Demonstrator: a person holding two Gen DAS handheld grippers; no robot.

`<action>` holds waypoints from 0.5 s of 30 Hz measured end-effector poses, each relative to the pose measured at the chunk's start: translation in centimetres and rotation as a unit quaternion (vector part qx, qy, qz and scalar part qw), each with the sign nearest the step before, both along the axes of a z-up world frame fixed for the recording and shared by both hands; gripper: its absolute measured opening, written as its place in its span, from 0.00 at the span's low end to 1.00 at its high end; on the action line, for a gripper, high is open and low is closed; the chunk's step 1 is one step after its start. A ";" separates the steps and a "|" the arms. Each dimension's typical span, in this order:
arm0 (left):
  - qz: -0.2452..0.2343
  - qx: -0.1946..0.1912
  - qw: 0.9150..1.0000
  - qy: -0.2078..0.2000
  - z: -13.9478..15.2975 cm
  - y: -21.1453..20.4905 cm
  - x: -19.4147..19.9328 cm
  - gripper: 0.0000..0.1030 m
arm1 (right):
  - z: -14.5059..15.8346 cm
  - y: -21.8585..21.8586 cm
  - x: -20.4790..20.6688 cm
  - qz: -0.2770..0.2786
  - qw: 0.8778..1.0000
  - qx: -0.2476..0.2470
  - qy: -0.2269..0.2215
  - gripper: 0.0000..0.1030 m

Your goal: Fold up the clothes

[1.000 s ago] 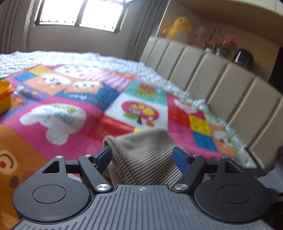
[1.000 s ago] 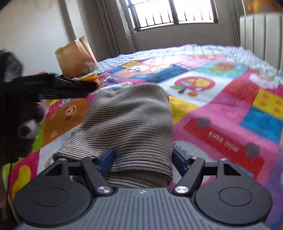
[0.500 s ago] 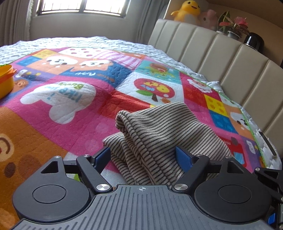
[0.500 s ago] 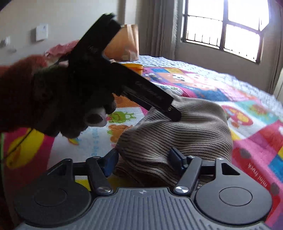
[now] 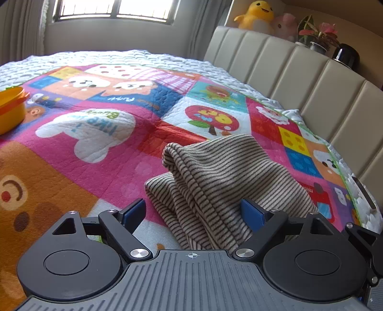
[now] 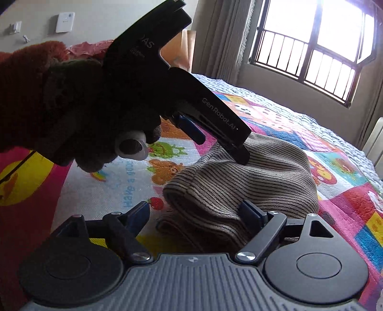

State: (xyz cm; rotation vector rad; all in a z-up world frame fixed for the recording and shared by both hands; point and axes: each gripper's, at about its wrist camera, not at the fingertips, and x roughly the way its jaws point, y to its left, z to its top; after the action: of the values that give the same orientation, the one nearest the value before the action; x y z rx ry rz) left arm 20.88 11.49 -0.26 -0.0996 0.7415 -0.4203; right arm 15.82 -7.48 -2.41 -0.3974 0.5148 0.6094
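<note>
Striped garment [image 5: 222,181] lies bunched between both jaw pairs — your left gripper [image 5: 194,213] and right gripper [image 6: 196,213] opening, pads off cloth, right nearer fold.

Beige garment [image 5: 222,177] with thin dark stripes on a bright multicoloured cartoon-patchwork quilt [image 5: 95,143]; orange tub [image 5: 9,110].

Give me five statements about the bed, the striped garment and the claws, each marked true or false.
1. The striped garment lies bunched on the quilt. True.
2. The left claw is clamped shut on the garment. False: its jaws are opening, with cloth between them.
3. An orange tub sits on the quilt. True.
4. The right claw is shut with nothing between its jaws. False: the jaws are opening, with the garment between them.
5. A yellow plush sits above the headboard. True.
</note>
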 end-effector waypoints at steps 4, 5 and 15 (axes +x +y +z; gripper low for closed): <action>0.002 0.003 1.000 0.003 -0.1 0.4 -0.4 0.89 | -0.2 0.1 0.3 0.002 1.000 0.004 0.002 0.91; 0.003 0.002 1.000 0.005 -0.2 0.5 -0.4 0.89 | -0.2 0.1 0.3 0.004 1.000 0.008 0.005 0.95; 0.019 -0.045 0.998 0.028 -2.0 1.9 -0.4 0.93 | 6.5 -9.4 4.9 -0.052 0.972 0.211 0.093 0.94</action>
State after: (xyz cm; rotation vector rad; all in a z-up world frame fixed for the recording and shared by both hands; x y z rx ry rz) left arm 20.46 13.40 -2.26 -0.2095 0.7742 -0.4167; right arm 20.76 -16.91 4.11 0.0910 0.5647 0.6392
